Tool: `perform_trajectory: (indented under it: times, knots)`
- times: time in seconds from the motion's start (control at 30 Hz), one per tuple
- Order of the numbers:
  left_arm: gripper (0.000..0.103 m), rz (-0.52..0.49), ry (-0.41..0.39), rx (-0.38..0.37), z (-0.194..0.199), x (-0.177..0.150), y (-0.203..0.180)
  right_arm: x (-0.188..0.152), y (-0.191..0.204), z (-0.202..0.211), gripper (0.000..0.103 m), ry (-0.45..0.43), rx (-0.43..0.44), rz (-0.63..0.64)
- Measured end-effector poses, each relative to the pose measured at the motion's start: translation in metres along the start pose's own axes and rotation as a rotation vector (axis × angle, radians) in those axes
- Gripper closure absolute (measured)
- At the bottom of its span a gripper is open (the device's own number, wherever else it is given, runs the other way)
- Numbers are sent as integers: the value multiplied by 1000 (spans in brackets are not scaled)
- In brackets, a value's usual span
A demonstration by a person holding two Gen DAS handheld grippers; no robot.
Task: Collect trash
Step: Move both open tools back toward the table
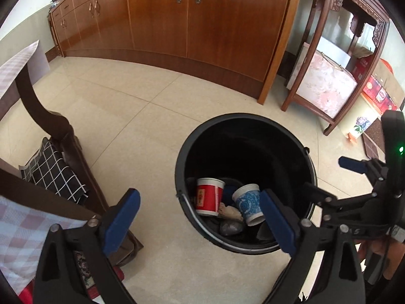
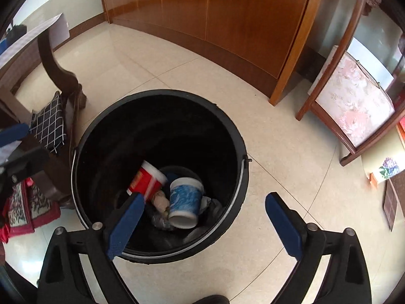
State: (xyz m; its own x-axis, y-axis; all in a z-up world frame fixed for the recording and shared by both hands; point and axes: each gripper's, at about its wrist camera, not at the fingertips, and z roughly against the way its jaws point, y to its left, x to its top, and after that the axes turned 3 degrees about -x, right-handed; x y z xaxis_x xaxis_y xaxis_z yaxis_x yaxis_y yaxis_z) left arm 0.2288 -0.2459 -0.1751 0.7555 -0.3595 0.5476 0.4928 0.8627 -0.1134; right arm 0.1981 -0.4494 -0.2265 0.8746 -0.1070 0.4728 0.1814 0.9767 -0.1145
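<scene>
Both pairs of jaws stand wide apart and hold nothing. On the left gripper [image 1: 200, 223], the left blue pad is over the floor [image 1: 121, 106] beside a dark wooden table leg [image 1: 60, 131], and the right pad overlaps the near right rim of the black bucket [image 1: 243, 119], so most of the bucket's mouth lies between the two pads. Inside the bucket, at the bottom, a red paper cup [image 1: 210, 197] lies to the left, a crumpled brown scrap [image 1: 231, 212] and a grey wad [image 1: 231, 226] sit in the middle, and a blue-patterned paper cup [image 1: 249, 202] lies to the right, just beside the right pad. The right gripper [image 2: 205, 225] hangs over the same bucket [image 2: 162, 96]: its left pad overlaps the near left part of the mouth, close to the red cup [image 2: 146, 179], while its right pad is past the rim, over bare floor [image 2: 278, 152]. The blue cup [image 2: 186, 200] lies on its side between these pads, open end toward the camera. A metal handle rests along the bucket's near rim. Left of the bucket is the table with a checked cloth [image 2: 49, 124]; behind it, open tiled floor runs to a wooden cabinet [image 2: 227, 12]; to the right, a carved stand [image 1: 336, 58] sits well apart.
</scene>
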Motion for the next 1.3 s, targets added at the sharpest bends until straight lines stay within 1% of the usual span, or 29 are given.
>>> perform_trajectory:
  times: [0.1,0.43,0.63,0.73,0.8,0.93,1.07,1.13,1.2,1.3]
  knots:
    - [5,1,-5,7,6,-2,0,2,0,7,0,-15,-6,-23]
    - [4,-14,-30,21,20,-2,0,8,12,28,0,-68,2,-16]
    - [4,-14,-54,16,43,-9,1,11,21,53,0,-116,10,-2]
    - [4,-17,-98,27,62,-15,3,12,28,74,0,-157,-7,26]
    - [4,-13,-117,23,76,-19,5,13,32,88,0,-187,-37,42]
    - [4,-9,-174,10,107,-27,11,14,38,117,0,-242,-65,27]
    - [4,3,-228,-6,135,-33,23,17,49,148,0,-331,-36,-2]
    - [4,25,-269,7,152,-36,33,18,55,163,0,-371,-5,-19]
    - [4,67,-313,13,170,-40,49,22,66,178,0,-407,22,-19]
    - [4,117,-353,53,188,-44,71,27,86,194,0,-454,44,-2]
